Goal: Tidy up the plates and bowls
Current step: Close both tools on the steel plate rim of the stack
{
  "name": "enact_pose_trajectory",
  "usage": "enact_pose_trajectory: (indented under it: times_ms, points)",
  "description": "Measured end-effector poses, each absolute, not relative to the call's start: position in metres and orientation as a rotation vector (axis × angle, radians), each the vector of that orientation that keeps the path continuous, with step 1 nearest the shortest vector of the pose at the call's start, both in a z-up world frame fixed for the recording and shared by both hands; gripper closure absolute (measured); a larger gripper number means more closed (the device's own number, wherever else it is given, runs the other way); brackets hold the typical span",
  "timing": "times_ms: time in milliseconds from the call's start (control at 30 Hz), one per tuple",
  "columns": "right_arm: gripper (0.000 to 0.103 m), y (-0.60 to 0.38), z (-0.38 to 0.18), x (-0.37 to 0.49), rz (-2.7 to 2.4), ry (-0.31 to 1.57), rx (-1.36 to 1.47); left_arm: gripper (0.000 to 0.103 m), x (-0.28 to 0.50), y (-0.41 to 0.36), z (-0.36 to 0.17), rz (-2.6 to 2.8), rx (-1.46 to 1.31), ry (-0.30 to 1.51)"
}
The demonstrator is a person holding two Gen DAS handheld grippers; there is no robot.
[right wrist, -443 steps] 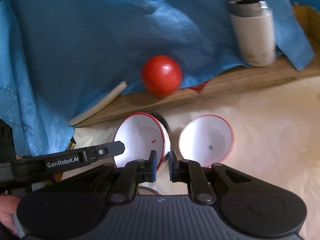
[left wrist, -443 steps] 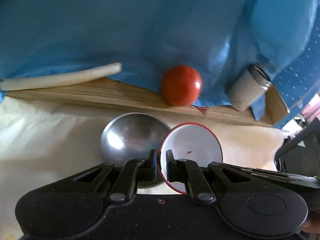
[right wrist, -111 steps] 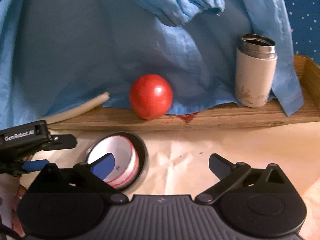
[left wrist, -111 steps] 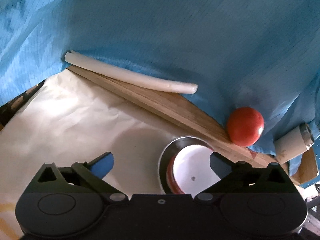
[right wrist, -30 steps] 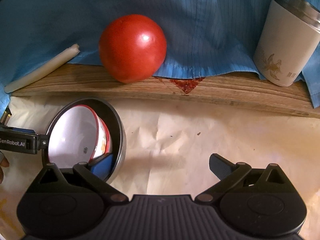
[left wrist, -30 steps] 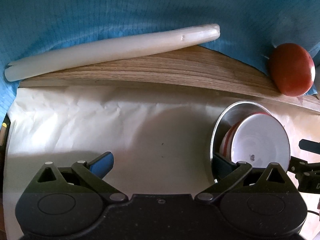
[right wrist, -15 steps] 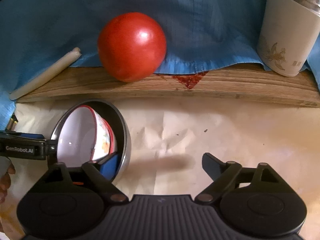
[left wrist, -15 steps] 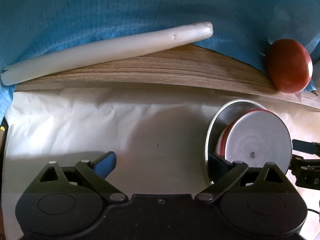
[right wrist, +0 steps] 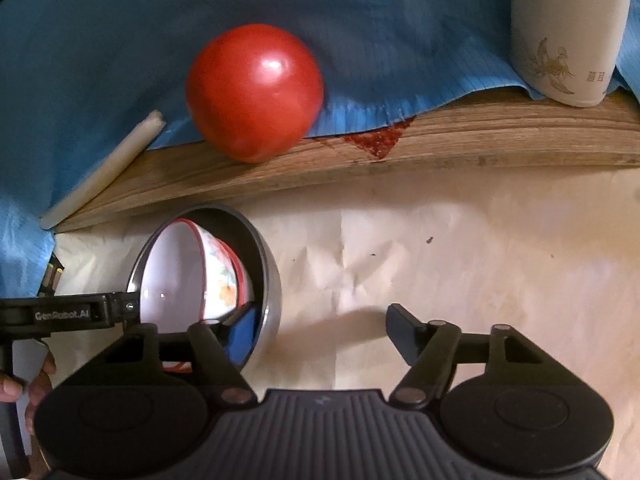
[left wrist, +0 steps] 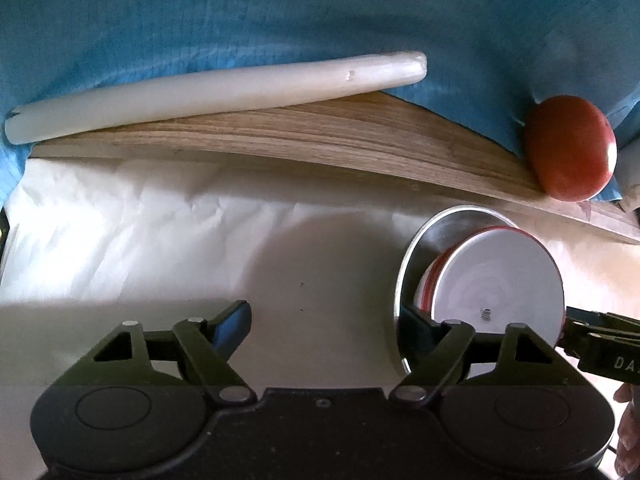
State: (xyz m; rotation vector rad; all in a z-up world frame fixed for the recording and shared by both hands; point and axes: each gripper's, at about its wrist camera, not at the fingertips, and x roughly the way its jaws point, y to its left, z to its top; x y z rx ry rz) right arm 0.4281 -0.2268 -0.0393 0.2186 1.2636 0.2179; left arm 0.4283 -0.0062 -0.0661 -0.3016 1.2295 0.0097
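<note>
Your left gripper is pointing steeply down at the pale paper sheet, and its jaws have just been closing; they are standing partly open with nothing but bare paper in the gap. The steel bowl is sitting off to that gripper's right side, with the red-rimmed white bowls nested inside it. The right finger of this gripper is reaching in at the steel bowl's near rim, between the metal wall and the white bowls, but you cannot tell from this view whether it is touching either.

Your right gripper is facing the same stack from the other side. Its jaws have also just been closing and are standing about half open, gripping nothing. Its left finger is dipping inside the steel bowl at the near rim, beside the white bowls, while its right finger is hanging over bare paper, well outside the bowl. The steel wall is lying within the gap, close to the left finger.

Behind the bowls, a red tomato is resting on the wooden board against the blue cloth, with a white candle-like stick lying along the board's edge and a cream tumbler standing at the far right.
</note>
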Motion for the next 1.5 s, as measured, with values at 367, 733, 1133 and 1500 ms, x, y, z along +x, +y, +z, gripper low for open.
enact_pose_trajectory:
  times_ms: [367, 733, 1133, 1500]
  points:
    - [0.068, -0.222, -0.034, 0.427, 0.269, 1.259, 0.278, 0.067, 0.420, -0.008, -0.056, -0.051, -0.404, 1.211]
    - [0.085, -0.223, -0.031, 0.428, 0.267, 1.275, 0.317, 0.090, 0.415, -0.020, -0.045, -0.062, -0.405, 1.203]
    - [0.090, -0.217, -0.035, 0.430, 0.263, 1.276, 0.361, 0.096, 0.417, -0.017, -0.048, -0.058, -0.453, 1.198]
    - [0.091, -0.222, -0.034, 0.419, 0.223, 1.273, 0.385, 0.097, 0.412, -0.025, -0.045, -0.040, -0.459, 1.200]
